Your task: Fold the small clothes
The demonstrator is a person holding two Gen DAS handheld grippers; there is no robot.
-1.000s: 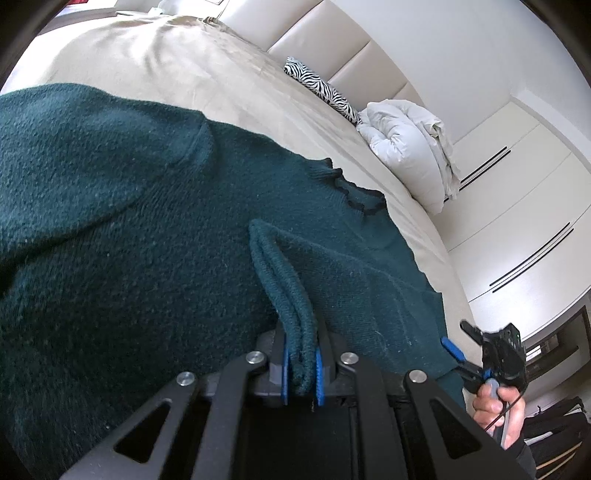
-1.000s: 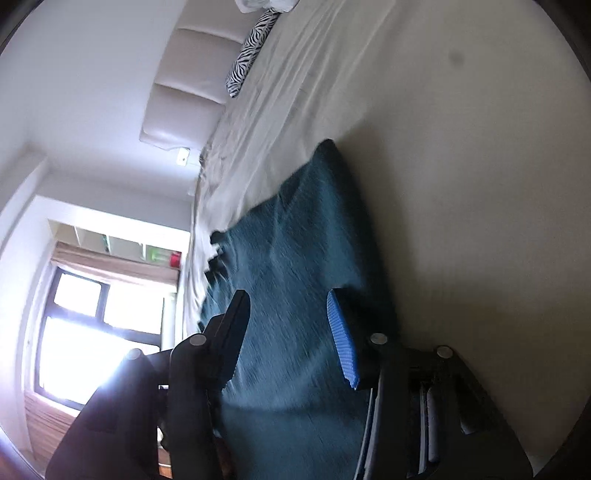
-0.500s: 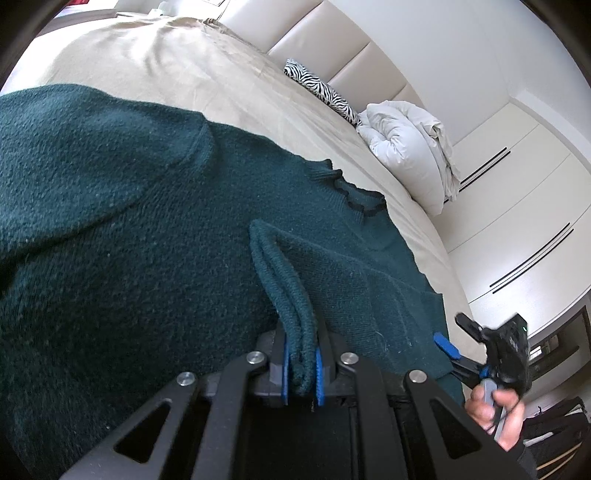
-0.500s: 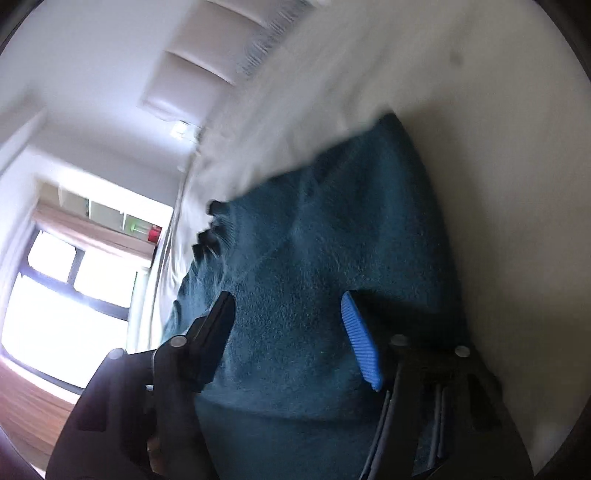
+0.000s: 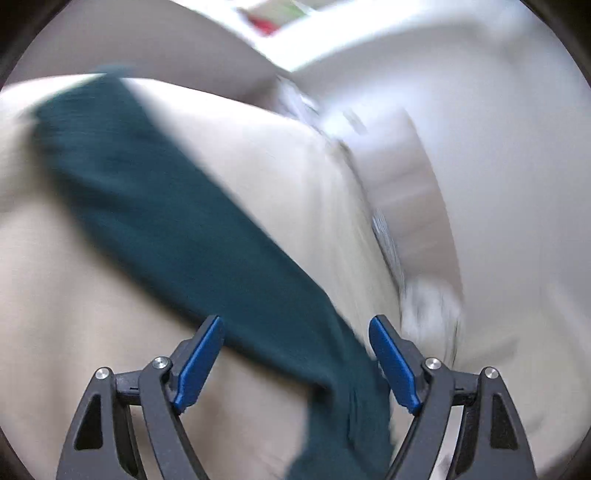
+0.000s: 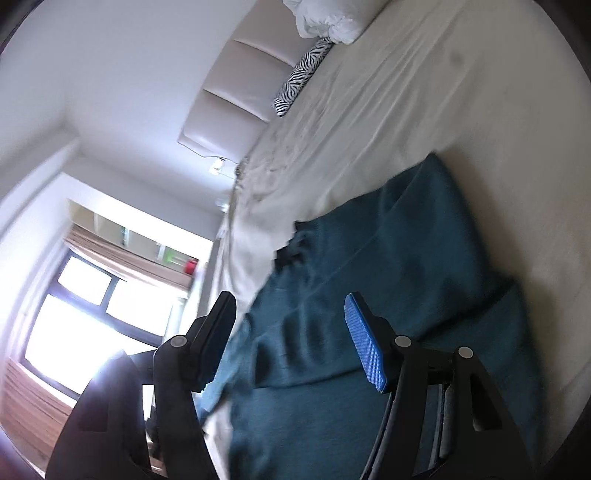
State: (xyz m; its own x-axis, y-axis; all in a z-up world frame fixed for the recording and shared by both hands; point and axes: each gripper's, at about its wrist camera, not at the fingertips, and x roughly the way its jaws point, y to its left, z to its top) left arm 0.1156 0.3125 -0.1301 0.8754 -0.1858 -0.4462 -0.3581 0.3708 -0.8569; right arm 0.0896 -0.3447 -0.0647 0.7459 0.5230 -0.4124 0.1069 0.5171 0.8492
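A dark teal knit sweater point(image 6: 388, 266) lies on the beige bed sheet point(image 6: 461, 110). In the blurred left wrist view a long strip of the sweater point(image 5: 177, 206) runs diagonally from the upper left down between the fingers. My left gripper point(image 5: 295, 354) is open with its blue pads wide apart, holding nothing. My right gripper point(image 6: 291, 332) is open above the sweater's body, holding nothing.
A padded headboard point(image 6: 236, 96), a zebra-print pillow point(image 6: 299, 81) and a white duvet bundle point(image 6: 328, 18) are at the bed's far end. A bright window point(image 6: 85, 317) is at the left. The left wrist view is motion-blurred.
My left gripper has let go of the sweater fold, opened wide and swung to a new view. My right gripper has shifted over the sweater and stays open.
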